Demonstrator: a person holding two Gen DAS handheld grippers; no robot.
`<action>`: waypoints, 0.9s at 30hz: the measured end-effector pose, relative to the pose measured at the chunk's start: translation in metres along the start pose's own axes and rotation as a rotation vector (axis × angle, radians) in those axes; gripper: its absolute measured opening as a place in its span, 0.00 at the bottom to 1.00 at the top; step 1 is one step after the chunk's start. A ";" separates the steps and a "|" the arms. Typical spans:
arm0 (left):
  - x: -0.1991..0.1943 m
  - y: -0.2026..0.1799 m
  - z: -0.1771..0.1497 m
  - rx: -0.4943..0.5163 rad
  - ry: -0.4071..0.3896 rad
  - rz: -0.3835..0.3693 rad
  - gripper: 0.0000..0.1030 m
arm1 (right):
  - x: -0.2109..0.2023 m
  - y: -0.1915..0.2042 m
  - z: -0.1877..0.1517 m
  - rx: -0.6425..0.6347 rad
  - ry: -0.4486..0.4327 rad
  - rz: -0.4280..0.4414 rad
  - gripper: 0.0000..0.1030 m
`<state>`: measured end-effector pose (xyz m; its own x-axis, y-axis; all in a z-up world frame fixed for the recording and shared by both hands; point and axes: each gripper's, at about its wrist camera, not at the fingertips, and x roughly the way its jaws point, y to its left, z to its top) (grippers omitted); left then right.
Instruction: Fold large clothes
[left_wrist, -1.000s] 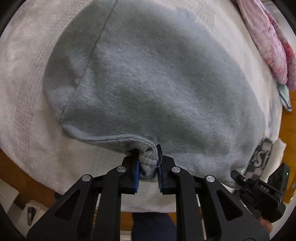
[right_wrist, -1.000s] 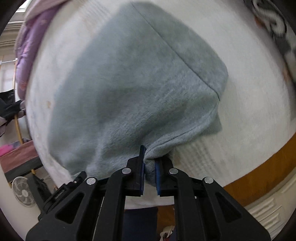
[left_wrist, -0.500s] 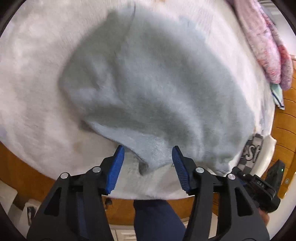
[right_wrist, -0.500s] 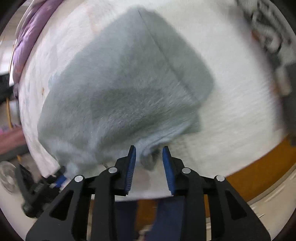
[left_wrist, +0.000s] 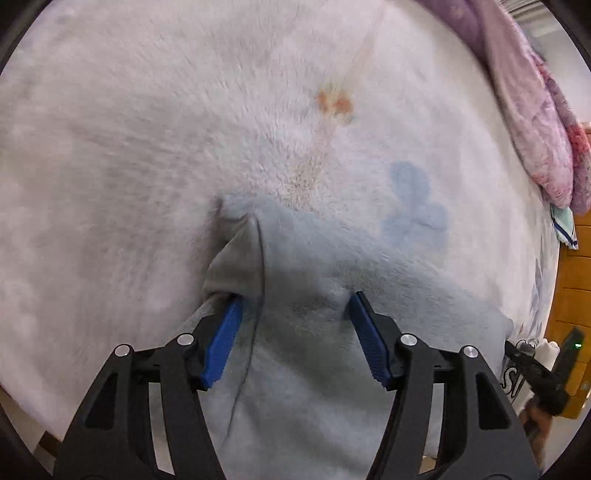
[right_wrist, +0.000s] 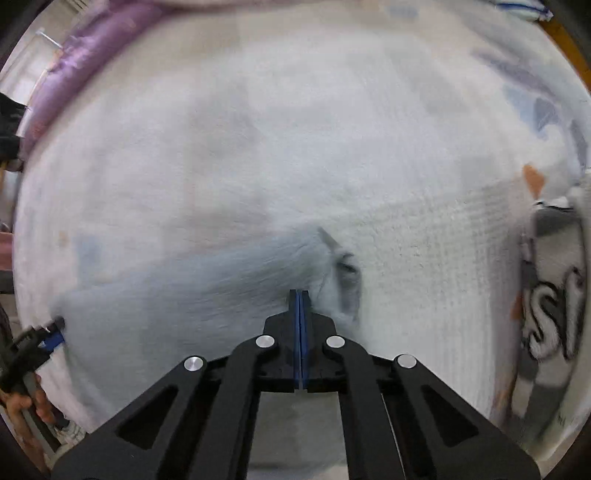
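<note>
Left gripper (left_wrist: 295, 314) first: we see its jaws opening, blue pads (left_wrist: 221, 343) spread over the grey sweatshirt (left_wrist: 314, 369), neither pad pressing it, so the cloth lies loose beneath. Our right gripper (right_wrist: 300, 295) has its pads pressed together with nothing between them, poised above the same garment's other corner. That sweatshirt lies on the white blanket (left_wrist: 147, 129), filling the left view from six o'clock up to centre, one corner poking toward ten o'clock. We judge both ends let go, so the fold can settle flat. A pink quilt (left_wrist: 535, 129) sits at two o'clock.
</note>
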<state>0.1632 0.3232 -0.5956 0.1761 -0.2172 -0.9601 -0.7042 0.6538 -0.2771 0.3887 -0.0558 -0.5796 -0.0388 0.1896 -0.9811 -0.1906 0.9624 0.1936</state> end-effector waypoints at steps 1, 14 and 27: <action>0.002 -0.002 0.002 0.000 -0.006 0.015 0.60 | 0.014 -0.010 0.002 0.002 0.033 -0.060 0.00; -0.057 0.017 -0.037 -0.141 -0.126 -0.090 0.71 | -0.068 0.076 -0.012 -0.224 -0.044 0.124 0.01; -0.050 0.093 -0.122 -0.283 -0.025 -0.173 0.72 | 0.020 0.169 -0.034 -0.150 0.116 0.093 0.00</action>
<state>0.0051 0.3068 -0.5684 0.3242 -0.2871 -0.9014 -0.8250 0.3805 -0.4179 0.3223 0.1036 -0.5666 -0.1739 0.2448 -0.9539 -0.3241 0.9004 0.2901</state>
